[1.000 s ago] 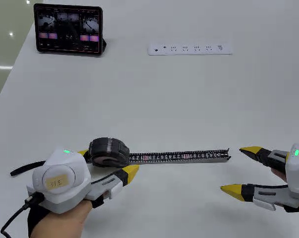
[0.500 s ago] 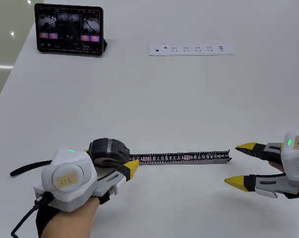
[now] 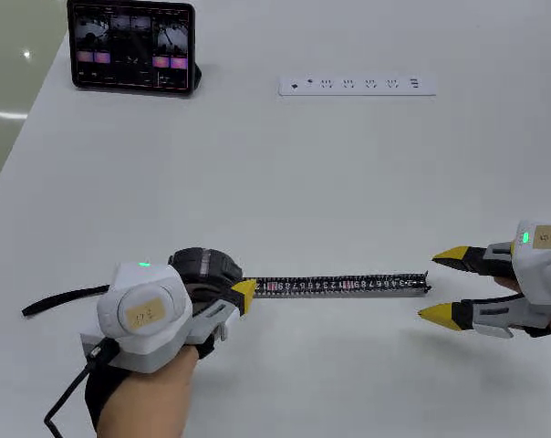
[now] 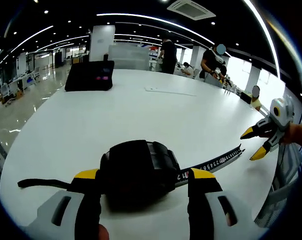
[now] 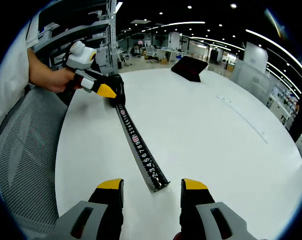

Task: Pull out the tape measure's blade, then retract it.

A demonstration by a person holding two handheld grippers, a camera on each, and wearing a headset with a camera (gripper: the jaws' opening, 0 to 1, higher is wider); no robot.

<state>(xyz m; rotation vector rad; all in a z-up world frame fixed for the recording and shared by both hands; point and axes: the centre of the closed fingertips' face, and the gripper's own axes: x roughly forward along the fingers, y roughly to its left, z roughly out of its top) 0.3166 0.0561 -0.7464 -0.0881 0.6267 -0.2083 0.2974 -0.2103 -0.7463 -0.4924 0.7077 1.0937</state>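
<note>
Tabletop (image 3: 303,173), white, carries tablet (image 3: 134,46), power strip (image 3: 358,86) and tape measure (image 3: 202,266).

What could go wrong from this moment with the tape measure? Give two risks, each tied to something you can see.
1. The blade lies stretched along the table, its tip loose at the mouth of the open right gripper. If it springs back unguided, it may whip or kink.
2. The left gripper clamps the case by its sides alone; a tug on the blade could twist the case out of the jaws.
</note>
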